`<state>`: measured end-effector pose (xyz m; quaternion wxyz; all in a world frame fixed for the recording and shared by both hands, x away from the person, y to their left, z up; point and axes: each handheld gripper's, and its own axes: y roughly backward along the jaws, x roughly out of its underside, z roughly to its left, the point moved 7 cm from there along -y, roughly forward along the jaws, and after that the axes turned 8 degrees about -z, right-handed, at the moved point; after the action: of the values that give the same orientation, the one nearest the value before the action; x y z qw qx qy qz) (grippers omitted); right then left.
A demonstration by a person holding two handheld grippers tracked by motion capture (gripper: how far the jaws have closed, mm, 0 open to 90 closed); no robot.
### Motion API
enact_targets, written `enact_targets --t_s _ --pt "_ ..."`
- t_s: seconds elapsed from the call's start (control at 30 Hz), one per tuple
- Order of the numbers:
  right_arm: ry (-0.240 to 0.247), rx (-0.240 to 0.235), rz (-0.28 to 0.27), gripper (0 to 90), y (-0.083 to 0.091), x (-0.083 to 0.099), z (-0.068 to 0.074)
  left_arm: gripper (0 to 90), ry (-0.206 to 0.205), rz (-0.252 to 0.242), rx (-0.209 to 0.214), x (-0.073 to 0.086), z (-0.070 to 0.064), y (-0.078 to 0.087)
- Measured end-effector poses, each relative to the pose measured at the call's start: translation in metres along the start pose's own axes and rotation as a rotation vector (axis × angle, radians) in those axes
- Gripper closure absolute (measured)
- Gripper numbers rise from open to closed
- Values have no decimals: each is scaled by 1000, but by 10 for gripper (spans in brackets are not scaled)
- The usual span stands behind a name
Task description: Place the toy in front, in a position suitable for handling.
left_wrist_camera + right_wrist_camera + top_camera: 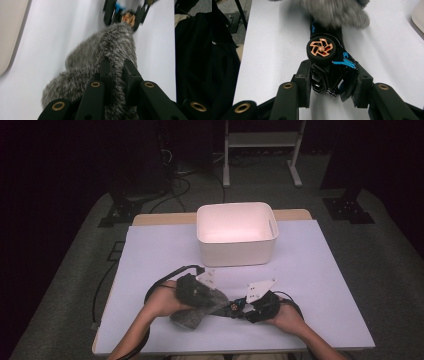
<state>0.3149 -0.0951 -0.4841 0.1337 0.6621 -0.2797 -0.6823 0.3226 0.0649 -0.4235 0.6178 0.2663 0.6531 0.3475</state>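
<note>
A grey furry cloth [190, 318] lies at the near middle of the table, and my left gripper [216, 303] is shut on it; in the left gripper view the jaws pinch a ridge of the cloth [100, 62] at my left gripper [117, 67]. My right gripper [243, 310] is shut on a black toy car [234, 308] with blue trim and copper wheels. The car [325, 58] lies on its side between the pads of my right gripper [332, 82], its far end under the cloth [334, 11]. Beyond the cloth the car [126, 16] appears again.
A white plastic bin [235, 254] stands open at the back middle of the white table [320, 285]; its wall shows at an edge of each gripper view [7, 32] [420, 12]. Cables trail from both grippers. Dark floor and a rack's legs lie beyond.
</note>
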Motion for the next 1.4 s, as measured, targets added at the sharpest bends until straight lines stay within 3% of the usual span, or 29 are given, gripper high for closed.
enact_targets --t_s 0.37,0.53,0.93,1.13,1.4 --pt "2 -23 28 575 4 0 -2 800 69 14 -66 34 11 25" --pt "-3 -21 38 575 12 5 -6 800 82 16 -62 39 13 25" --pt "1 -22 41 575 19 10 -8 800 111 17 -115 44 26 42" --pt "2 -23 40 575 18 9 -8 800 85 -4 -84 33 21 37" --pt "14 -21 39 574 17 8 -8 795 18 7 -4 4 11 5"
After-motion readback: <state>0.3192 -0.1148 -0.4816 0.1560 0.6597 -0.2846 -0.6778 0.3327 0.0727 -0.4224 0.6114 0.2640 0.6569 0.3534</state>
